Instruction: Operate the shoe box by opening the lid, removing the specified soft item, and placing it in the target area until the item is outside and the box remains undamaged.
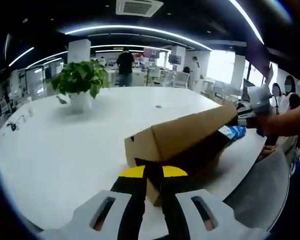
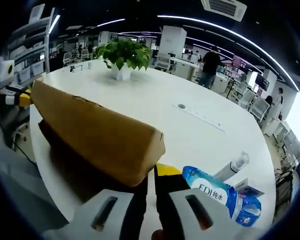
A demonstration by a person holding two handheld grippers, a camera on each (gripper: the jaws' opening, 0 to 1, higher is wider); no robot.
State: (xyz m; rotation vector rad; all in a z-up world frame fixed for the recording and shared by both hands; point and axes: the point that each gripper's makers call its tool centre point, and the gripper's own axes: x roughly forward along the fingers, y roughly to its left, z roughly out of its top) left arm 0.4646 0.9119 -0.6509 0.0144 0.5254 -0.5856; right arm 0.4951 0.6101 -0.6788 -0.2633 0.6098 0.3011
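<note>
Both sets of jaws stand drawn together on the edge of the cardboard shoe box (image 1: 182, 145), one gripper at each end. In the left gripper view, the left gripper (image 1: 154, 172) pinches the near end of the box, its yellow-tipped jaws meeting at the dark gap under the lid (image 1: 190, 131). In the right gripper view, the right gripper (image 2: 151, 172) does the same at the opposite end, jaws nearly touching at the lid's lower edge. Whether each pair clamps the lid flap or the box wall is hard to tell, since the contact point sits in shadow.

The lid is raised at a tilt, hinged along one long side, leaving a dark wedge of interior exposed. The two-ended hold is, by judgement, meant to lift the lid evenly and avoid twisting or tearing the cardboard.

The box rests near the edge of a large white table (image 1: 65, 145). The soft item is not discernible; the interior is too dark. A blue-labelled packet (image 2: 225, 197) and a white tube (image 2: 232, 167) lie on the table just beside the right end of the box.

A potted plant (image 1: 80, 82) stands well apart, towards the table's far side.

The lid-opening step appears under way; removal of the item is not yet done.
</note>
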